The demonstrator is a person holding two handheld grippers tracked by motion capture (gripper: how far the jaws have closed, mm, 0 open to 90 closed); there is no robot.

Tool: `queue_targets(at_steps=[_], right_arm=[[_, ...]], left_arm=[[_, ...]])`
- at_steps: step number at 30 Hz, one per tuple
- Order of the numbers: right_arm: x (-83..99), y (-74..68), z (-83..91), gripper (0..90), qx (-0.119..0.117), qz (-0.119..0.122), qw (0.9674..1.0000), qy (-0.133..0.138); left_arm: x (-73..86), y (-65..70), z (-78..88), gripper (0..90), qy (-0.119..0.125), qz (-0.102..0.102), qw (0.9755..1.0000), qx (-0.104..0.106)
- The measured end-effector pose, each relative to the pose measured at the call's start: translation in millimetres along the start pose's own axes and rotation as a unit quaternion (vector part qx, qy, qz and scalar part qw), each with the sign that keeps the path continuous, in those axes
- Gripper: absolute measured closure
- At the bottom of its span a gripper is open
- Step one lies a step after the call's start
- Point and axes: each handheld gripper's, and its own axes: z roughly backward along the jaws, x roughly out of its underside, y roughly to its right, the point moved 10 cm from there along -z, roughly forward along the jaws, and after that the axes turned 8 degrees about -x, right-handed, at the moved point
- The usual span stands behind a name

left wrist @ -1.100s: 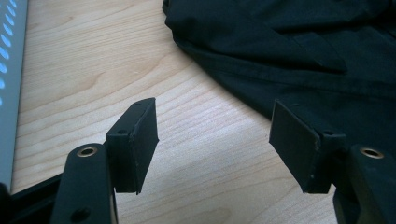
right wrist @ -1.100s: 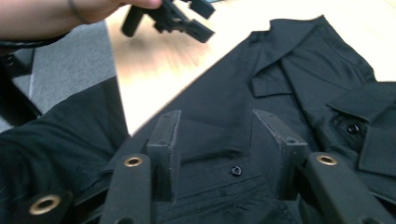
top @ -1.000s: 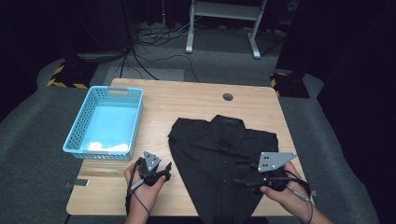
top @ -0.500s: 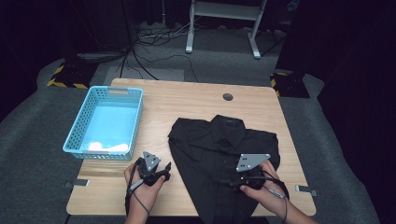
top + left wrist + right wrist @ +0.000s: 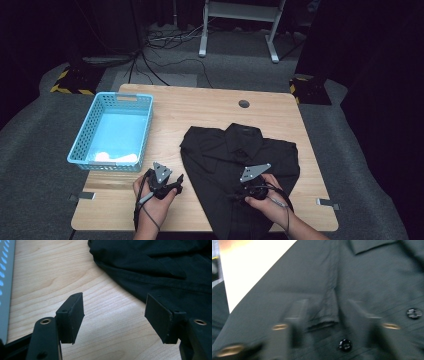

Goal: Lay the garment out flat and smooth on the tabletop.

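A black button-up shirt [image 5: 240,145] lies spread on the wooden table [image 5: 200,110], collar toward the far side. My left gripper [image 5: 176,182] rests just left of the shirt's edge. Its jaws stand open over bare wood [image 5: 115,315], with the shirt [image 5: 155,262] beyond them. My right gripper [image 5: 240,193] is low over the shirt's front, near the table's near edge. The right gripper view is blurred. Its jaws [image 5: 328,312] have just been closing, and a folded cloth edge [image 5: 324,320] lies between them with gaps on both sides. Two black buttons [image 5: 344,345] show nearby.
A light blue plastic basket [image 5: 85,145] stands at the table's left, with something white [image 5: 117,157] in its near end. A round cable hole [image 5: 243,104] sits near the far edge. Beyond the table, cables [image 5: 160,40] and a white metal frame [image 5: 240,10] are on the floor.
My right gripper has moved left and down onto the shirt's front. The left gripper has stayed where it was.
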Motion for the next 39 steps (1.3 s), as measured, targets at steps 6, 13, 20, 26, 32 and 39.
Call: queue_targets(at_steps=[6, 13, 20, 26, 32, 39], right_arm=[[-10.2, -9.5, 10.4, 85.4, -0.01, 0.019, 0.9997, 0.013], [-26.8, -31.9, 22.6, 86.8, -0.02, 0.05, 0.9981, 0.029], [-42.6, -54.4, 33.0, 86.8, -0.032, 0.077, 0.9955, 0.046], [-56.5, -66.8, 39.2, 86.8, -0.037, 0.091, 0.9929, 0.067], [-67.1, -80.9, 39.3, 86.8, -0.053, 0.101, 0.9905, 0.077], [-76.8, -98.8, 31.3, 86.7, -0.077, 0.112, 0.9879, 0.074]], left_arm=[[-0.4, -0.9, 0.8, 31.6, 0.0, 0.001, 1.0, -0.001], [-1.6, -1.9, 2.0, 31.5, 0.002, 0.002, 1.0, -0.002], [-2.0, -2.2, 2.2, 31.5, 0.003, 0.004, 1.0, -0.002], [-2.8, -3.4, 3.1, 31.5, 0.004, 0.002, 1.0, -0.002], [-3.0, -3.8, 3.3, 31.5, 0.005, 0.002, 1.0, -0.002], [-3.8, -4.3, 4.1, 31.5, 0.007, 0.006, 1.0, -0.003]])
